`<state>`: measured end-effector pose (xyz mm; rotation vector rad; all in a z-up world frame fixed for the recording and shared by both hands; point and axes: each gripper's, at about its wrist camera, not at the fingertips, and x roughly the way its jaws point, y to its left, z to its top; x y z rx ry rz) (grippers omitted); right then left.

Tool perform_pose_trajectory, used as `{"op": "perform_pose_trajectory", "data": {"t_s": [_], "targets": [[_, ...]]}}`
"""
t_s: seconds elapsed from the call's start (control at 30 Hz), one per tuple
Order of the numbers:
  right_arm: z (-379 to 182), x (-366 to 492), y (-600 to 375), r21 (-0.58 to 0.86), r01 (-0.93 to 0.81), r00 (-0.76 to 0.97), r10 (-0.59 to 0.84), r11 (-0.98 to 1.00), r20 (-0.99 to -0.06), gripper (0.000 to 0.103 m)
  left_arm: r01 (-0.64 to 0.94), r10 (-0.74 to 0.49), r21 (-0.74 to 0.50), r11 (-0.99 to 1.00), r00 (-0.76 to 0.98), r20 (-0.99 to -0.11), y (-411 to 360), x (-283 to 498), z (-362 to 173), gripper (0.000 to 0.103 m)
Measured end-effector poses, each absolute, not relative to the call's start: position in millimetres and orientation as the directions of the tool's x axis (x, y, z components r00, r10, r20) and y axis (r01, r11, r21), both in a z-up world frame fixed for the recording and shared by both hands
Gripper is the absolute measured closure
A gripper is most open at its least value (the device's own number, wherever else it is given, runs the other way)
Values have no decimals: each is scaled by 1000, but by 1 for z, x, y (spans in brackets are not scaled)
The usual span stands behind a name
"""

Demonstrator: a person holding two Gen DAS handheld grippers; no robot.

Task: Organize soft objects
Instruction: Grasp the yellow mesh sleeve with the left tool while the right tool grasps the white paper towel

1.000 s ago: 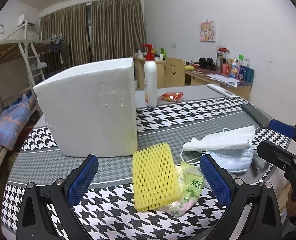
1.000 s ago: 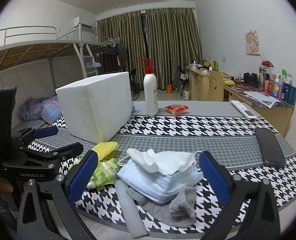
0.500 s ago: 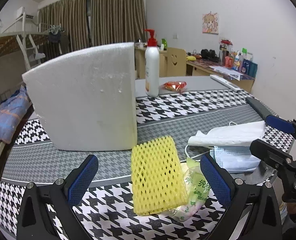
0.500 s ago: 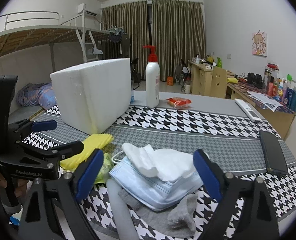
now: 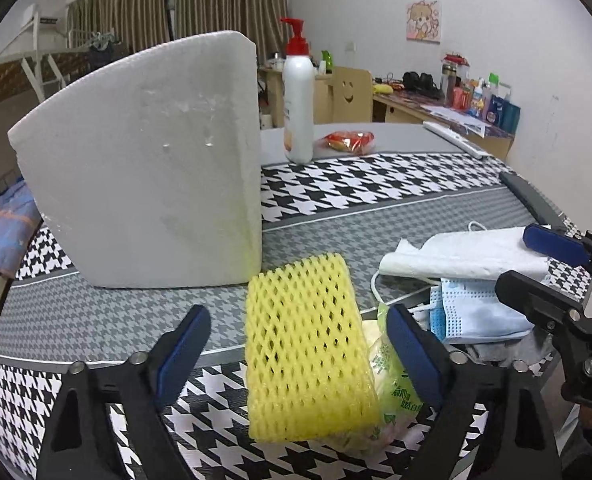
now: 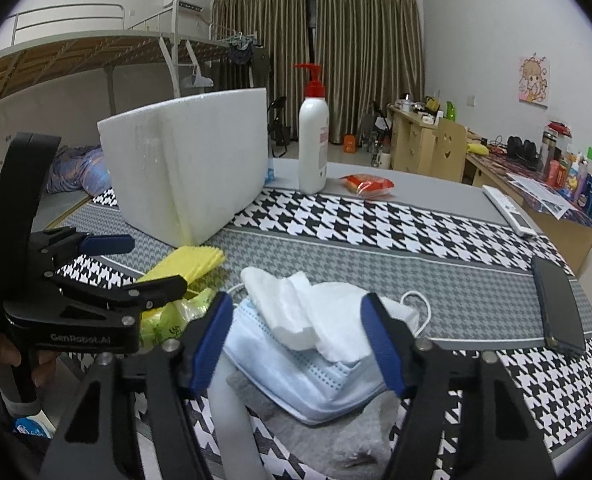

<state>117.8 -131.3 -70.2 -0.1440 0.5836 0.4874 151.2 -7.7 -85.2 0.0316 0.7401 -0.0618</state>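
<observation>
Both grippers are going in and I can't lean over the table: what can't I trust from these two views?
- White foam box: its open top faces away in both views, so its contents are hidden.
- Green plastic packet: mostly covered by the yellow foam net, left view.
- Grey sock: under the blue face mask, right view.

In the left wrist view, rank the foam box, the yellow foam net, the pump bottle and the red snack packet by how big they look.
1. foam box
2. yellow foam net, though nearness to the camera inflates it
3. pump bottle
4. red snack packet

Dorm bedroom: loft bed (image 6: 96, 46), desk (image 6: 535, 184), curtains (image 6: 315, 60).
</observation>
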Motion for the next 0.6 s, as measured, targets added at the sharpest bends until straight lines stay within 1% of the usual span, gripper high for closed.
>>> {"op": "perform_pose_trajectory", "data": {"t_s": [0.1, 0.17, 0.33, 0.4, 0.47, 0.53, 0.6], "targets": [[-72, 119, -132, 3, -483, 719, 399, 875, -569, 45, 59, -30, 19, 998, 733, -679, -9, 153, -87, 19], [-73, 120, -133, 8, -482, 715, 398, 876, -575, 49, 69, -37, 19, 997, 716, -697, -10, 156, -90, 29], [-77, 124, -136, 14, -472, 708, 388, 882, -590, 61, 76, -56, -5, 997, 680, -732, -7, 161, -98, 44], [-77, 126, -136, 13, -468, 708, 384, 884, -592, 63, 79, -70, -23, 997, 670, -739, -5, 162, -100, 47], [-77, 126, -137, 12, -467, 709, 383, 884, -592, 68, 77, -73, -30, 997, 663, -745, -4, 162, -101, 53], [-77, 126, -137, 12, -465, 709, 380, 885, -594, 72, 80, -80, -36, 996, 660, -747, -3, 162, -102, 55], [-77, 127, -137, 10, -462, 711, 377, 887, -594, 77, 88, -92, -45, 995, 662, -744, -2, 160, -101, 59]]}}
